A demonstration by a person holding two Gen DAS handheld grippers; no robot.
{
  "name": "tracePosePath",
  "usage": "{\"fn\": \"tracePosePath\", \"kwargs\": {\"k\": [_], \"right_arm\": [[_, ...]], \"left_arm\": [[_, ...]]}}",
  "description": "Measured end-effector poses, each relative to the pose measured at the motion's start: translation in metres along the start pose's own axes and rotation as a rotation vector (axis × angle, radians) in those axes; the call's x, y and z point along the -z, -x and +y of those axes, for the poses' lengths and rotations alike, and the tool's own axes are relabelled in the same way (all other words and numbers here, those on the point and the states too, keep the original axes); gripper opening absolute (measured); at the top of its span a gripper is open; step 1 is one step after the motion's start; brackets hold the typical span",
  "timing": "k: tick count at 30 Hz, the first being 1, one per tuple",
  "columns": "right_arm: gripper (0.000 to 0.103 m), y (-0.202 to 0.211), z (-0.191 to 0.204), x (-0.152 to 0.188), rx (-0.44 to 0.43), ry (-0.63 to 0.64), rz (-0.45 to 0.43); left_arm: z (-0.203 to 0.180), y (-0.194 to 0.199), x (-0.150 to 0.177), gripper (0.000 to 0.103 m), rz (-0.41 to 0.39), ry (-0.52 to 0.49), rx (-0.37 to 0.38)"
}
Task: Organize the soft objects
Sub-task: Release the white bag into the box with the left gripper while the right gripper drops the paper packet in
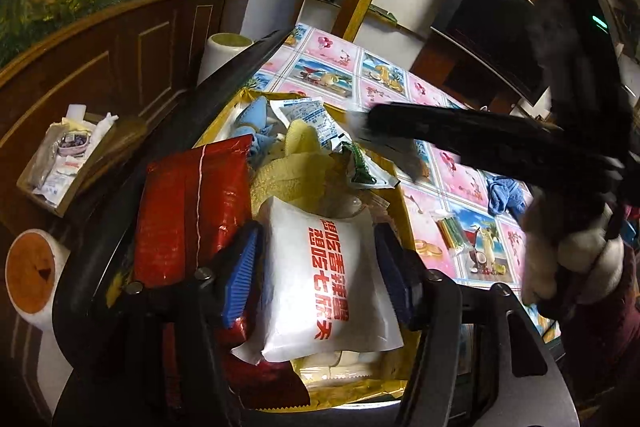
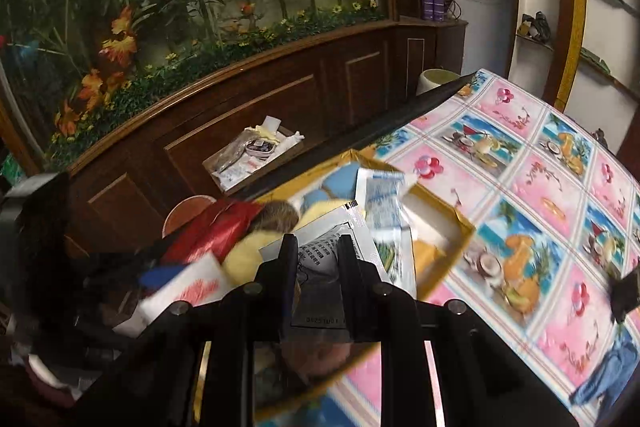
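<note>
Left tongs (image 1: pixel 316 267) astride glossy white packet (image 1: pixel 320 283)

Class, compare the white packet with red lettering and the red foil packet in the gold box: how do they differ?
The white packet is matte with red lettering; the red foil packet is glossy and shows no lettering. The white packet lies between the left gripper's open pads; the red packet lies outside them. Both rest in the gold box.

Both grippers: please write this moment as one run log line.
left gripper: open around white packet | right gripper: shut on silver sachet | gold box: full
</note>
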State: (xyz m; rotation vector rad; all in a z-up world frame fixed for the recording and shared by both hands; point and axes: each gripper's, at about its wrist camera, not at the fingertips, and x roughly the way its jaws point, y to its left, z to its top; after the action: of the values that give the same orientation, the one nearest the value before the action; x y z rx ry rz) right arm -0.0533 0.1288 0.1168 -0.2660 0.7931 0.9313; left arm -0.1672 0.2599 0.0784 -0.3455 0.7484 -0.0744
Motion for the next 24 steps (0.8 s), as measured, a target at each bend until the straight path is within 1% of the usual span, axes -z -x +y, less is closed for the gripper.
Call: {"fn": "tracePosePath", "kwargs": {"k": [1,2,4,7,9,14,17,19,21,23,24], "right_arm": [[0.019,-0.01,0.0,-0.006,0.008,-0.007,0.008],[0.02,-0.016,-0.002,-0.01,0.017,-0.017,0.012],[0.022,-0.027,-0.005,-0.015,0.037,-0.04,0.02],[0.023,-0.033,-0.014,-0.017,0.063,-0.085,0.01],[0.025,-0.032,-0.018,-0.018,0.041,-0.111,0.005],[0.035,-0.021,-0.023,-0.017,0.022,-0.132,-0.025],[0.036,-0.01,-0.024,-0.014,0.006,-0.149,-0.042],[0.036,-0.006,-0.027,-0.011,0.013,-0.158,-0.045],[0.038,0.001,-0.031,-0.004,0.008,-0.171,-0.049],[0.042,0.007,-0.034,0.004,0.004,-0.18,-0.049],[0.042,0.01,-0.037,0.008,0.011,-0.182,-0.052]], "left_arm": [[0.0,0.0,0.0,0.071,-0.005,-0.004,0.013],[0.0,0.001,-0.001,0.075,-0.011,-0.008,0.024],[-0.001,0.003,-0.002,0.082,-0.032,-0.019,0.04],[0.002,0.004,-0.004,0.083,-0.038,-0.018,0.045],[0.004,0.005,-0.004,0.083,-0.038,-0.016,0.05],[0.001,0.006,-0.005,0.083,-0.036,-0.01,0.032],[-0.004,0.009,-0.004,0.083,-0.038,-0.02,-0.003],[-0.008,0.011,-0.003,0.083,-0.045,-0.033,-0.04],[-0.015,0.012,-0.002,0.083,-0.05,-0.049,-0.095],[-0.019,0.011,-0.002,0.083,-0.055,-0.071,-0.152],[-0.022,0.01,-0.002,0.083,-0.059,-0.085,-0.181]]}}
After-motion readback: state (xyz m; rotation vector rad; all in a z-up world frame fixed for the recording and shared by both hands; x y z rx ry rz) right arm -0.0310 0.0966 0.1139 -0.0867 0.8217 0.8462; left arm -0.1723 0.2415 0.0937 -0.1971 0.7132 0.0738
